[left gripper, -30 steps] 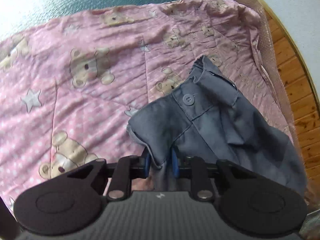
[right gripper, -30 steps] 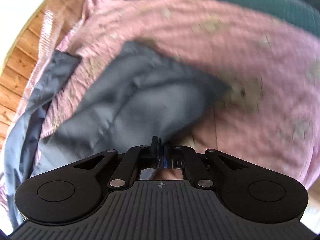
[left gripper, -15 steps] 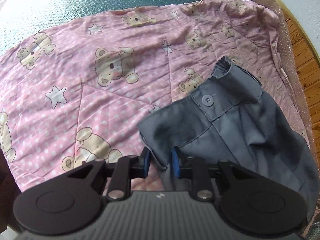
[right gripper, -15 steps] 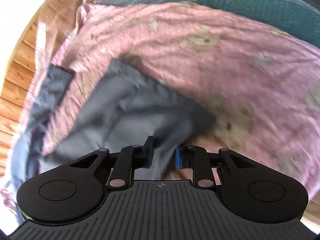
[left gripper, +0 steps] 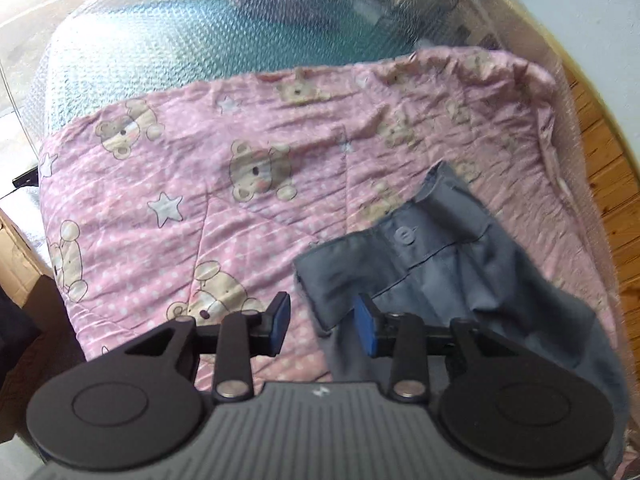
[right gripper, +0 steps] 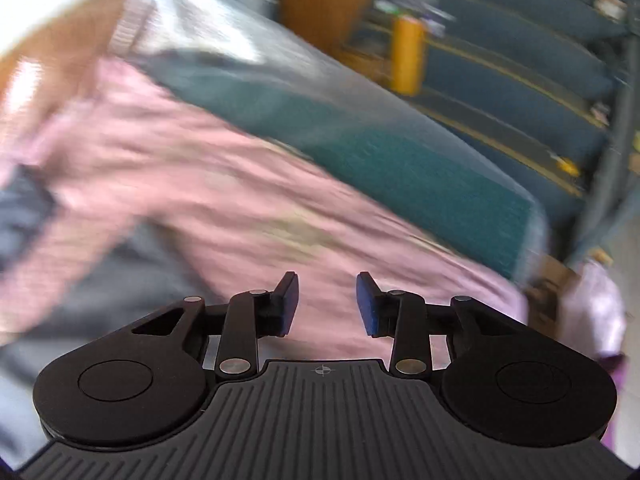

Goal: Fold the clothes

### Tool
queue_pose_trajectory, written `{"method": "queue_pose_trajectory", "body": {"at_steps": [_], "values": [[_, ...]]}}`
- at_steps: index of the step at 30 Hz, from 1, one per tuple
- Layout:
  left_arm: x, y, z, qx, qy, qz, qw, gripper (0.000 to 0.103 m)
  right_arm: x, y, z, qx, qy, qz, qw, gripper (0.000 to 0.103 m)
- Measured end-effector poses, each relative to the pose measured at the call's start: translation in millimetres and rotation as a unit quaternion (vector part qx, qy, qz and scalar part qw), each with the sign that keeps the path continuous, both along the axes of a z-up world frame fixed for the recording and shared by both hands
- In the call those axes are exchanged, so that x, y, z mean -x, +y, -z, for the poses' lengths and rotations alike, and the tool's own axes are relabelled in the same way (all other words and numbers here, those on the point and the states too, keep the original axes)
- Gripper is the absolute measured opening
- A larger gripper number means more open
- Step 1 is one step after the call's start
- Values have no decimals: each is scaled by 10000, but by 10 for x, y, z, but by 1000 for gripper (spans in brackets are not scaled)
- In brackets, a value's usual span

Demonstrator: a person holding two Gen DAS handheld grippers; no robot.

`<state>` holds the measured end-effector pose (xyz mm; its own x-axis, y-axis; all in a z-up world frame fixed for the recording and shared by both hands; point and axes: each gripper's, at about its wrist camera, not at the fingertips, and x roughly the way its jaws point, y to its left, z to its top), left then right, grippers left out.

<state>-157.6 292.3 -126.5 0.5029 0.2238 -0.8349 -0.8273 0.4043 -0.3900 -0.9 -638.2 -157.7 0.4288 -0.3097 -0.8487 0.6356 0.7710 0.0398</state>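
Grey trousers (left gripper: pixel 460 280) with a button at the waistband lie crumpled on the right of a pink blanket (left gripper: pixel 240 184) printed with bears and stars. My left gripper (left gripper: pixel 322 320) is open; a waistband corner rests between its blue pads, touched by neither. In the blurred right wrist view my right gripper (right gripper: pixel 327 304) is open and holds nothing, hovering over the pink blanket (right gripper: pixel 240 200). The grey trousers (right gripper: pixel 100 280) show as a dark smear at the left of that view.
The blanket lies on a teal mattress (left gripper: pixel 192 48) wrapped in bubble film. A wooden floor (left gripper: pixel 612 184) runs along the right edge. Cardboard boxes (left gripper: pixel 16 264) stand at the left. Behind, in the right wrist view, are teal cushions (right gripper: pixel 520 60) and a yellow roll (right gripper: pixel 406 56).
Both grippers have opened and let go of the trousers. The left one has drawn back a little. The right one has swung away to the right, and the trousers have slid to its left.
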Motion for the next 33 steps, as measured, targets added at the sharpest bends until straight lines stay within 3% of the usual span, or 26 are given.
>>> {"method": "queue_pose_trajectory", "body": {"at_steps": [2, 5, 8, 10, 12, 13, 14, 15, 16, 18, 20, 21, 23, 24, 25, 26, 29, 31, 32, 33], "values": [[-190, 10, 10, 74, -62, 109, 9999, 59, -121, 181, -79, -222, -221, -277, 9991, 53], [-476, 24, 26, 184, -156, 273, 9993, 68, -325, 474, -173, -576, -508, -683, 9947, 56], [-762, 39, 41, 295, -249, 437, 9983, 79, -751, 961, -102, -1164, -509, -1065, 9862, 56], [-952, 49, 51, 368, -311, 546, 9973, 82, -1069, 1283, -147, -1536, -601, -1324, 9774, 63], [-1143, 58, 62, 442, -373, 655, 9962, 73, -1373, 1479, -186, -2048, -870, -1281, 9665, 69], [-1238, 63, 67, 478, -404, 709, 9955, 60, -1530, 1554, -201, -2324, -1028, -1208, 9596, 78], [-1333, 68, 72, 515, -435, 764, 9948, 36, -1682, 1611, -197, -2607, -1172, -1100, 9519, 82], [-1429, 73, 77, 552, -466, 818, 9940, 30, -1824, 1632, -152, -2908, -1288, -921, 9436, 89], [-1524, 78, 82, 588, -497, 872, 9932, 29, -1960, 1653, -94, -3134, -1357, -741, 9369, 90], [-1556, 107, 113, 625, -474, 914, 9927, 30, -2208, 1694, 76, -3275, -1303, -386, 9350, 90], [-1551, 141, 148, 654, -430, 939, 9925, 38, -2367, 1709, 89, -3231, -1411, -307, 9353, 90], [-1549, 158, 166, 668, -408, 952, 9924, 40, -2422, 1709, 54, -3161, -1507, -340, 9361, 87], [-1544, 192, 201, 697, -365, 977, 9921, 44, -2534, 1710, -15, -3019, -1698, -404, 9372, 70], [-1542, 209, 219, 711, -343, 990, 9919, 44, -2590, 1710, -49, -2948, -1794, -437, 9376, 40], [-1561, 219, 222, 673, -341, 1034, 9918, 29, -2646, 1711, -84, -2876, -1889, -469, 9378, 7], [-1593, 225, 217, 602, -351, 1097, 9915, 3, -2702, 1711, -119, -2804, -1984, -501, 9378, 6], [-1263, 203, -35, 418, -968, 1351, 9852, 2, -2789, 1704, -321, -2541, -2348, -680, 9358, 0], [-1002, 184, -226, 297, -1434, 1523, 9774, 2, -2362, 1627, -944, -2120, -2915, -1179, 9253, 0], [-871, 174, -322, 236, -1665, 1607, 9726, 2, -2055, 1531, -1077, -1939, -2878, -1208, 9300, 0], [-729, 166, -283, 309, -1602, 1654, 9726, 2, -1748, 1435, -1210, -1757, -2840, -1236, 9345, 0]]}}
